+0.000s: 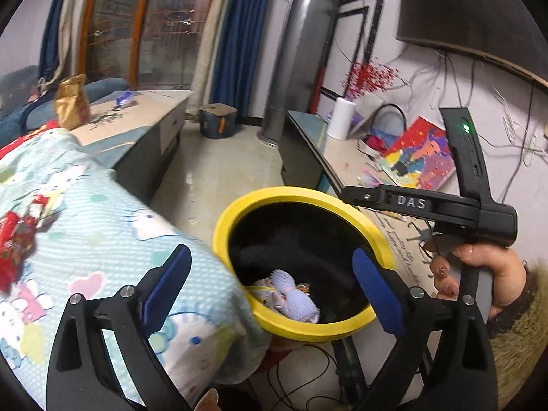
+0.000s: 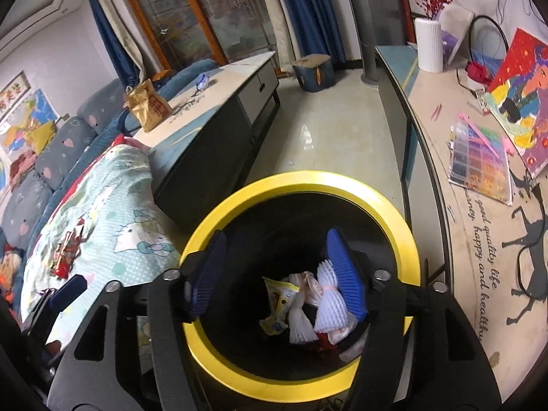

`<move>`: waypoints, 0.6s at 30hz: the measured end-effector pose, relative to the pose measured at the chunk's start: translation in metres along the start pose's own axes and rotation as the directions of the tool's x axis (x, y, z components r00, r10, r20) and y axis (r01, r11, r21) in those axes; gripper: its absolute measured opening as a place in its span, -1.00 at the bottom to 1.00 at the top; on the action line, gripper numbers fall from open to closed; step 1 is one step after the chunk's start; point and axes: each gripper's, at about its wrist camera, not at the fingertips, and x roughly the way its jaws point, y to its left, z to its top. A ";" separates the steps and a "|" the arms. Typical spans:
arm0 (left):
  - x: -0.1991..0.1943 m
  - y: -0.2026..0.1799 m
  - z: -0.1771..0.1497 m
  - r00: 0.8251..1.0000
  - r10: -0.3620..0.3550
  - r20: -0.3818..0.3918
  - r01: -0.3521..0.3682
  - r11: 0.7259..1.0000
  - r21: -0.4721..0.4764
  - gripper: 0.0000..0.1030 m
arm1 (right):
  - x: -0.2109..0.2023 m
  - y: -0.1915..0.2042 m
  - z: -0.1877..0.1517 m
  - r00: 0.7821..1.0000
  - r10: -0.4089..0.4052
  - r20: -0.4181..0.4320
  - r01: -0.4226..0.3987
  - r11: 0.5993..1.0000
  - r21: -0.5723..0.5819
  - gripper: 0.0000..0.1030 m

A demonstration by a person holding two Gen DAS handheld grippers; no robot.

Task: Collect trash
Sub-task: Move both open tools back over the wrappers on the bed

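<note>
Item: yellow-rimmed trash bin (image 2: 409, 239), black inside, standing on the floor between a Hello Kitty blanket (image 2: 113, 212) on the sofa side and a long tabletop (image 2: 431, 144) on the other. Contents, seen from above in the right wrist view: white foam fruit nets (image 2: 328, 304), a yellow snack wrapper (image 2: 279, 296) and some red scraps, all lying at the bottom. Right gripper (image 2: 277, 270) hung directly over the bin mouth, jaws apart and holding nothing between the blue pads (image 2: 344, 270); the foam net seen beside one pad lay in the bin below it, not in the grip. Left gripper (image 1: 274, 284) was beside the bin, partly over the blanket edge, jaws likewise spread wide and empty. The right hand (image 1: 479, 274) on its handle showed in the left view. Trash apparently not yet collected: a red wrapper (image 2: 66, 250) lying on the blanket, a brown paper bag (image 2: 149, 109) and a small blue wrapper (image 2: 202, 80) on the low cabinet top farther off. Risks noted, as judgement: the bin stood close against the overhanging blanket, so a sweep of the left gripper toward the red wrapper could have dragged cloth over the rim or nudged the bin; the wrapper lay flat on soft fabric, so the jaws might have pinched blanket along with it; the light foam nets could have sprung out if more was pressed in; cables on the floor near the bin's base could have snagged.
</note>
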 end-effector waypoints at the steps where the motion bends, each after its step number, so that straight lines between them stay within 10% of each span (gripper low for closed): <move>1: -0.003 0.003 0.001 1.000 0.009 0.005 -0.009 1.000 -0.003 0.81 | -0.001 0.003 0.000 1.000 0.003 0.006 -0.003 1.000 -0.005 0.13; 18: -0.068 0.043 0.007 0.978 0.164 0.127 -0.156 0.985 -0.071 0.83 | -0.015 0.059 -0.005 0.996 0.077 0.038 -0.071 0.989 -0.130 0.17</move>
